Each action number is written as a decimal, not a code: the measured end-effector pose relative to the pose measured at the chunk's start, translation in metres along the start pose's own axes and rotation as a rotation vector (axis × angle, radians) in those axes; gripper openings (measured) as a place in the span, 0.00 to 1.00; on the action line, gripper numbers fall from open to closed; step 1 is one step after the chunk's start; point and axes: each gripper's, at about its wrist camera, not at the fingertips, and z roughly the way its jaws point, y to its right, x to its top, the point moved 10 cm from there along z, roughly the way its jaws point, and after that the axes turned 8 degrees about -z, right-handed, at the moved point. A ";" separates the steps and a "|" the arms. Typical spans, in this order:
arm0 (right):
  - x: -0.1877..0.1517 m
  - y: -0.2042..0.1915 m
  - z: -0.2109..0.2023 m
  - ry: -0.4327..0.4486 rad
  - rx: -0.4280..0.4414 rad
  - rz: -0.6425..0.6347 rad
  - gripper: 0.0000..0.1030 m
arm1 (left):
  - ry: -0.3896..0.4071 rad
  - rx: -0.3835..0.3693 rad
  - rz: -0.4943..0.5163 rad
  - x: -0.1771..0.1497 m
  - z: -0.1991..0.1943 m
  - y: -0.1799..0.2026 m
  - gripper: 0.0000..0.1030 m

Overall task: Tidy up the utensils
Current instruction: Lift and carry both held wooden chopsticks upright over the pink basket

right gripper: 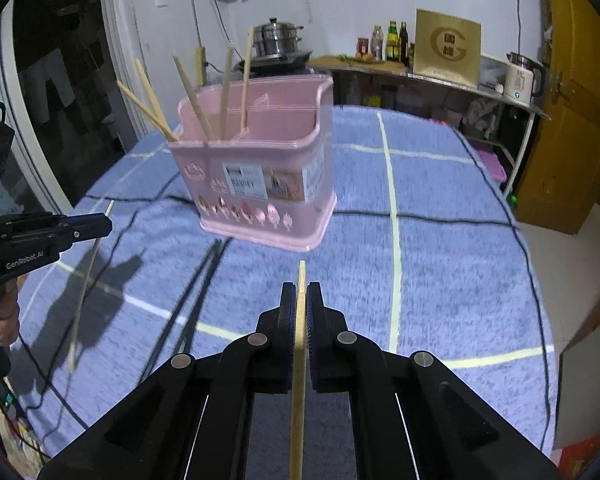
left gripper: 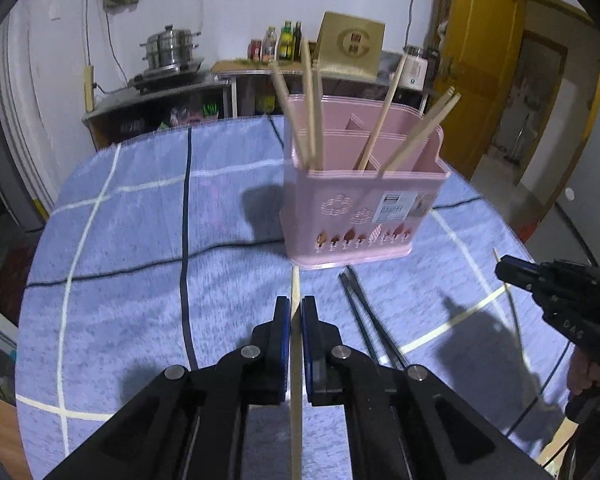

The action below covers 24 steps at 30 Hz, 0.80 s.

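Clenched on one pale wooden chopstick [left gripper: 296,300], the left gripper [left gripper: 296,312], with the stick running straight down the middle between the two pads and poking out a little past the tips. Gripped the same way by the right gripper [right gripper: 301,300], a second pale chopstick [right gripper: 301,280], pinched near its front end so most of the length trailed back under the tool. Held clear of the blue checked cloth [left gripper: 140,220], both sticks, probably to be carried across without dragging.

Straight ahead of each gripper, near but apart, stood the pink holder [left gripper: 360,208], upright on the cloth, with several pale chopsticks [left gripper: 312,120] already leaning in its front compartments. Likely the goal for the two held sticks, given the matching ones inside.

Left lying on the cloth between the two grippers, just short of the holder's base, a pair of black chopsticks [left gripper: 364,312], untouched. Judged roughly mid-task: some sticks stowed, two in hand, the black pair waiting. Gripped near one end, so tipping each stick upright over a compartment looked the next need.
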 end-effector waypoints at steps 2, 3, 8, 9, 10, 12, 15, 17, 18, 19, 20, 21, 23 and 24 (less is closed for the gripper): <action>0.007 -0.002 -0.006 0.020 0.000 -0.003 0.05 | 0.019 -0.007 0.003 0.007 -0.008 0.004 0.05; 0.011 -0.002 -0.010 0.031 0.000 -0.004 0.05 | 0.029 -0.010 0.004 0.011 -0.013 0.006 0.05; 0.027 -0.006 -0.028 0.081 0.001 -0.012 0.05 | 0.074 -0.028 0.009 0.021 -0.036 0.015 0.05; 0.029 -0.007 -0.031 0.091 0.000 -0.015 0.05 | 0.081 -0.032 0.010 0.023 -0.040 0.016 0.05; 0.032 -0.007 -0.034 0.101 0.002 -0.017 0.05 | 0.088 -0.034 0.012 0.024 -0.043 0.018 0.05; 0.037 -0.008 -0.040 0.116 0.001 -0.021 0.05 | 0.103 -0.041 0.017 0.028 -0.051 0.022 0.05; 0.043 -0.011 -0.048 0.138 0.002 -0.029 0.05 | 0.121 -0.050 0.026 0.031 -0.061 0.027 0.05; 0.046 -0.014 -0.053 0.150 0.002 -0.035 0.05 | 0.131 -0.056 0.030 0.033 -0.067 0.031 0.05; 0.048 -0.015 -0.056 0.158 0.002 -0.038 0.05 | 0.135 -0.059 0.032 0.033 -0.070 0.032 0.05; 0.049 -0.016 -0.057 0.162 0.003 -0.040 0.05 | 0.139 -0.061 0.034 0.034 -0.072 0.033 0.05; 0.050 -0.018 -0.060 0.168 0.004 -0.043 0.05 | 0.143 -0.063 0.037 0.035 -0.075 0.035 0.05; 0.051 -0.019 -0.062 0.173 0.006 -0.046 0.05 | 0.146 -0.065 0.039 0.035 -0.076 0.035 0.05; 0.052 -0.023 -0.065 0.180 0.007 -0.052 0.05 | 0.151 -0.072 0.041 0.035 -0.080 0.038 0.05; 0.053 -0.024 -0.066 0.183 0.007 -0.054 0.05 | 0.154 -0.073 0.043 0.036 -0.082 0.039 0.05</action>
